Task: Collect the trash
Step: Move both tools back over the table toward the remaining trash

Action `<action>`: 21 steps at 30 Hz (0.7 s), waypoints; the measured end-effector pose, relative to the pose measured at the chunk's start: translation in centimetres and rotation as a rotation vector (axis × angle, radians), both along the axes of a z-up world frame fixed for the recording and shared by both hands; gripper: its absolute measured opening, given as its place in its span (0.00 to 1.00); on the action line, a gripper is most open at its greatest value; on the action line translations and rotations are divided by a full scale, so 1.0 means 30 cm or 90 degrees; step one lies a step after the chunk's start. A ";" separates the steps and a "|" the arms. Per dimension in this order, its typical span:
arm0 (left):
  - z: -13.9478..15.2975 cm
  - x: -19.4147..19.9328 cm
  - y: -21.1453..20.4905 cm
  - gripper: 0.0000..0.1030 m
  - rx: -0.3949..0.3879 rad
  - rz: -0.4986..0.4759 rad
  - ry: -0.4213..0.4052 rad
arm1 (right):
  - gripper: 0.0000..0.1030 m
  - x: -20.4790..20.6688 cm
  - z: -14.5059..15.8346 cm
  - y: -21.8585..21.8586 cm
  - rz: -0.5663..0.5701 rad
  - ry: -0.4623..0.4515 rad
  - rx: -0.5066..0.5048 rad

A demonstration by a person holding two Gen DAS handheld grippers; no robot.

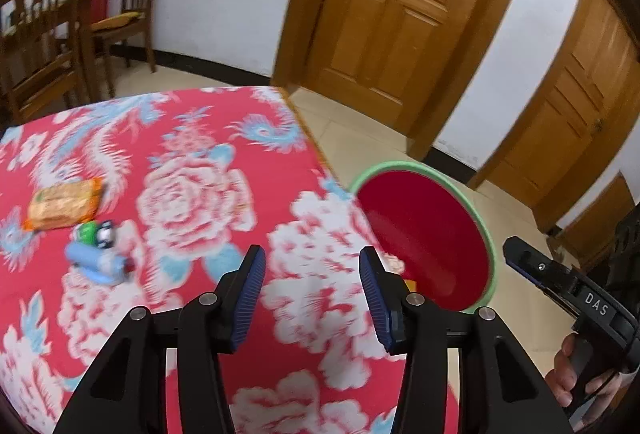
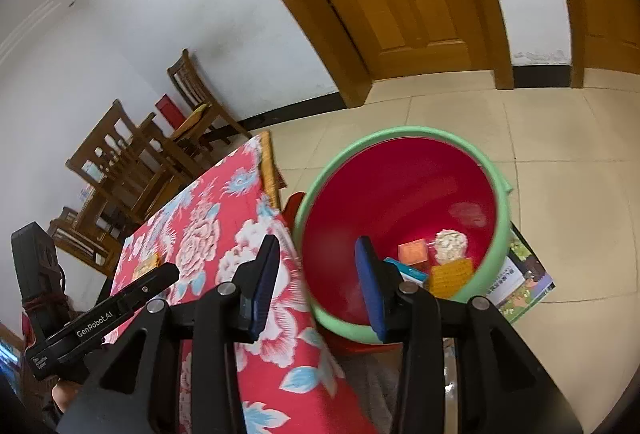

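On the red floral tablecloth (image 1: 248, 138) lie an orange snack packet (image 1: 64, 204), a small green and black wrapper (image 1: 96, 232) and a pale blue piece of trash (image 1: 96, 262), all to the left. My left gripper (image 1: 312, 258) hovers open and empty over the cloth, to the right of them. A red bucket with a green rim (image 2: 500, 194) stands beside the table's right edge. It holds an orange box (image 2: 414, 252), a crumpled pale wad (image 2: 450, 244), a yellow packet (image 2: 450, 276) and a blue-white item. My right gripper (image 2: 318, 242) hangs open and empty above the bucket's near rim.
Wooden chairs (image 1: 132, 6) and a dining table stand by the far wall, with two wooden doors (image 1: 384, 6) behind the bucket. A picture book (image 2: 524, 282) lies on the tiled floor under the bucket's right side. A hand (image 1: 580, 374) grips the right tool's handle.
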State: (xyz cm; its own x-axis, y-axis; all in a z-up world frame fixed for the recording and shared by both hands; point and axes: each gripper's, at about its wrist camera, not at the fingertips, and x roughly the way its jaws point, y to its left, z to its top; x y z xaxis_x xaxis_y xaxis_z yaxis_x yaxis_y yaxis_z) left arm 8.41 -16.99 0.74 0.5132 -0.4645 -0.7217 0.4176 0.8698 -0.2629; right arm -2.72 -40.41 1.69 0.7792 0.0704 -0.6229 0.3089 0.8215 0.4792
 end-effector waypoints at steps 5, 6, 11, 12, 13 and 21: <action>0.003 0.000 0.101 0.52 0.000 0.045 0.001 | 0.41 0.042 0.004 0.074 0.040 0.003 -0.005; 0.005 0.000 0.125 0.52 0.001 0.056 0.001 | 0.41 0.052 0.005 0.094 0.050 0.004 -0.007; 0.010 -0.005 0.225 0.59 -0.001 0.098 -0.001 | 0.41 0.095 0.002 0.192 0.095 0.013 -0.015; 0.010 -0.005 0.243 0.60 -0.001 0.104 -0.001 | 0.41 0.105 0.001 0.217 0.105 0.016 -0.017; 0.012 -0.007 0.263 0.61 0.000 0.110 -0.001 | 0.41 0.110 0.000 0.232 0.111 0.017 -0.018; 0.002 -0.005 0.401 0.62 -0.004 0.161 0.004 | 0.41 0.159 0.006 0.362 0.160 0.027 -0.030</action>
State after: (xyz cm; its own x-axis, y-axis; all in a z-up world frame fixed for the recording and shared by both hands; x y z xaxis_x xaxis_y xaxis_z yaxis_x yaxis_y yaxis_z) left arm 8.25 -4.96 0.80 0.6094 -0.3266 -0.7225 0.1846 0.9446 -0.2713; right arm 2.06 -29.55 1.88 0.7143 0.2280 -0.6616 0.1115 0.8963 0.4293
